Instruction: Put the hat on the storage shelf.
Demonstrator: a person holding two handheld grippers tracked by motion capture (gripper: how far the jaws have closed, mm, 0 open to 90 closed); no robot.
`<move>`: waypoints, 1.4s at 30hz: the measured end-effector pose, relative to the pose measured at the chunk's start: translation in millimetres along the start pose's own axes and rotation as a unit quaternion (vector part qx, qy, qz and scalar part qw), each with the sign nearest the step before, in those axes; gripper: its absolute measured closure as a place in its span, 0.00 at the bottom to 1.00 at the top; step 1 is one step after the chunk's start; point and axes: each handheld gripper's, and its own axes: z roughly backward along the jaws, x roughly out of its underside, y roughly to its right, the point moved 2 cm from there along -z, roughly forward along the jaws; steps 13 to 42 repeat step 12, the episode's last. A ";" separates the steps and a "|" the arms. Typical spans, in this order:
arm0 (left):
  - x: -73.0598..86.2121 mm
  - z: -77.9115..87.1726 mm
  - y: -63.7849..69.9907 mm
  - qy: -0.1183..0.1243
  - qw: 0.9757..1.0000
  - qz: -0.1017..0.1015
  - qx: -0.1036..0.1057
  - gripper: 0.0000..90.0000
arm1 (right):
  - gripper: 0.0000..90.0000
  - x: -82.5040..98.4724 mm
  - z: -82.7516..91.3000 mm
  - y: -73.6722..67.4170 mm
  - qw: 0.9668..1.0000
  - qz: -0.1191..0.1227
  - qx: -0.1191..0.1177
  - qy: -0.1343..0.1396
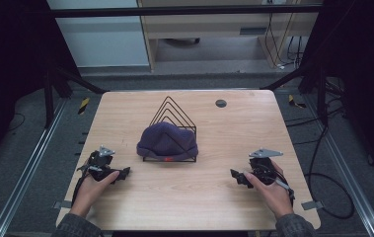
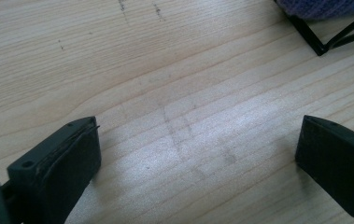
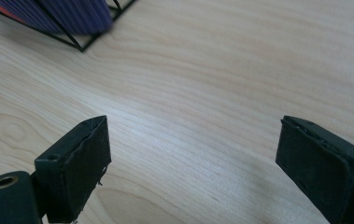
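Note:
A dark blue knitted beanie (image 1: pixel 167 140) is draped over a black wire rack (image 1: pixel 172 109) of triangular dividers in the middle of the wooden table (image 1: pixel 199 197). My left gripper (image 1: pixel 124 174) rests low at the left, its jaws wide apart over bare wood, pointing right toward the rack. My right gripper (image 1: pixel 235 177) rests at the right, open too, pointing left. In the left gripper view the rack's corner (image 2: pixel 322 46) and the beanie's edge (image 2: pixel 324 7) sit at the upper right. The right gripper view has the beanie (image 3: pixel 67 14) and rack base (image 3: pixel 79 45) at the upper left.
A small dark round cap (image 1: pixel 220 103) lies near the table's far edge. Black frame bars and cables surround the table on the floor. A pale cabinet stands behind.

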 end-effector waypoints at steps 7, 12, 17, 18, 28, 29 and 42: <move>0.1 0.0 0.5 0.000 1.000 0.001 0.000 0.00 | 0.08 12.5 -16.5 -0.5 0.999 0.012 0.017 -0.030; -0.4 0.0 0.3 -0.003 1.000 -0.002 0.000 0.00 | 0.02 17.3 -24.4 -7.8 0.998 0.049 0.041 -0.012; -0.4 0.0 0.3 -0.003 1.000 -0.002 0.000 0.00 | 0.02 17.3 -24.4 -7.8 0.998 0.049 0.041 -0.012; -0.4 0.0 0.3 -0.003 1.000 -0.002 0.000 0.00 | 0.02 17.3 -24.4 -7.8 0.998 0.049 0.041 -0.012; -0.4 0.0 0.3 -0.003 1.000 -0.002 0.000 0.00 | 0.02 17.3 -24.4 -7.8 0.998 0.049 0.041 -0.012; -0.4 0.0 0.3 -0.003 1.000 -0.002 0.000 0.00 | 0.02 17.3 -24.4 -7.8 0.998 0.049 0.041 -0.012; -0.4 0.0 0.3 -0.003 1.000 -0.002 0.000 0.00 | 0.02 17.3 -24.4 -7.8 0.998 0.049 0.041 -0.012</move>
